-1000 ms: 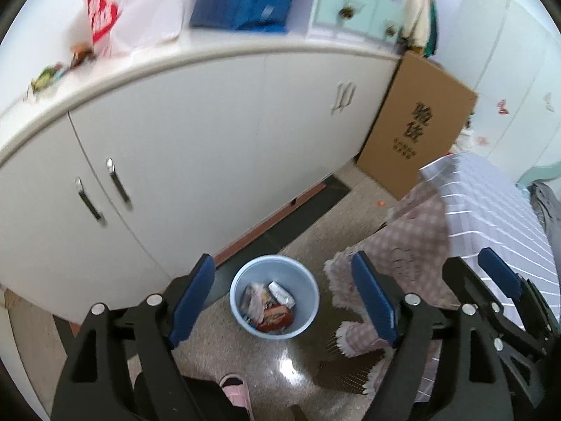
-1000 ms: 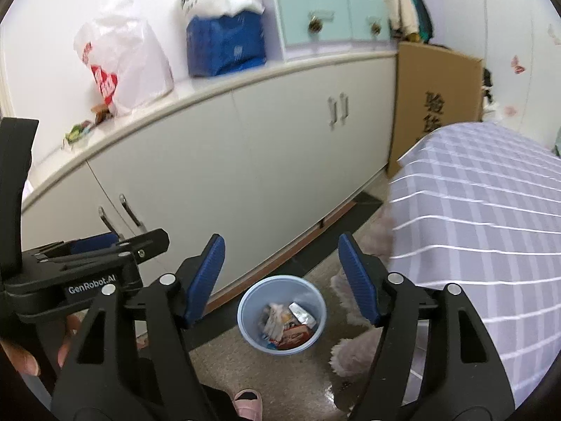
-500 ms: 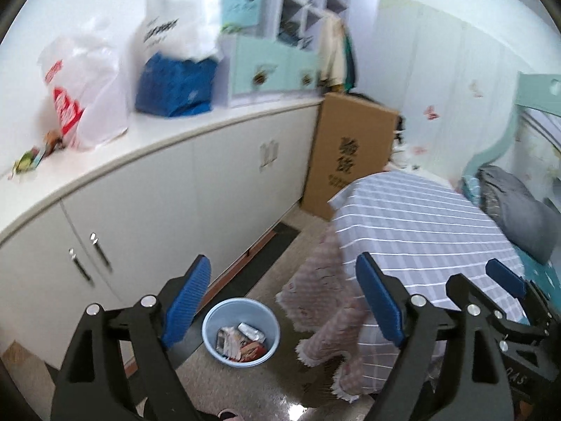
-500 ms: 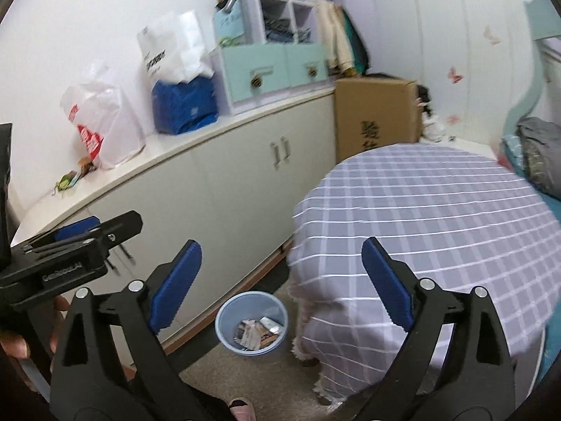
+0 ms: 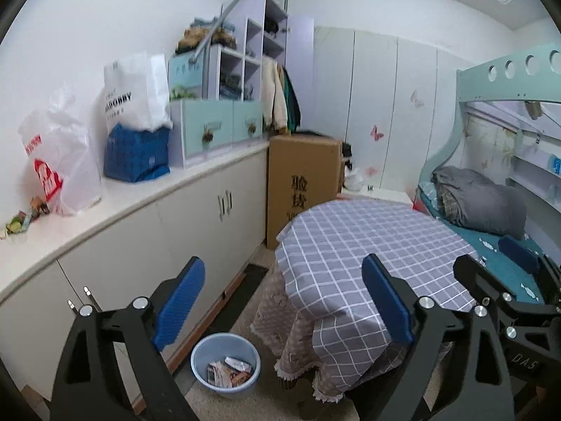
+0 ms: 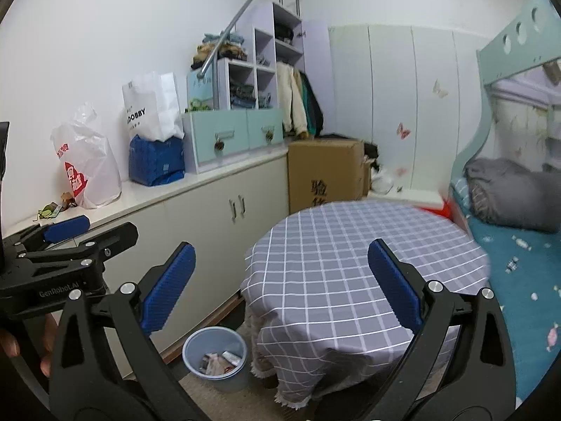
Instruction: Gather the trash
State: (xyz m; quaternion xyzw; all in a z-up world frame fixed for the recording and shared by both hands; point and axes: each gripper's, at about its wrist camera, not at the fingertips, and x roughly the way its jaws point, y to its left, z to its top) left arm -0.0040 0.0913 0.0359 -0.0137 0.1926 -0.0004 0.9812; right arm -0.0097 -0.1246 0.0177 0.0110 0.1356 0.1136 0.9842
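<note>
A pale blue bin (image 5: 224,391) stands on the floor by the cabinets, with wrappers (image 5: 228,373) inside it. My left gripper (image 5: 282,270) hangs well above and back from it, jaws opening, nothing between them. In the right wrist view the same bin (image 6: 224,382) sits low and centre, beside the round table (image 6: 333,245) with its checked cloth. My right gripper (image 6: 280,256) is also raised, jaws opening and empty. Small crumpled wrappers (image 5: 17,224) lie at the far left of the countertop, seen too in the right view as wrappers (image 6: 52,208).
White cabinets (image 5: 210,231) run along the left wall, bearing plastic bags (image 5: 59,168), a blue bag (image 5: 136,156) and a drawer unit. A cardboard box (image 5: 305,182) stands behind the table. A bunk bed (image 5: 491,210) with a grey blanket fills the right. A hand (image 6: 10,343) grips the left tool.
Both grippers rose and tilted up, away from the bin. The bin shrank and dropped low in both views, the table and bed came into sight, and both jaws spread wider.
</note>
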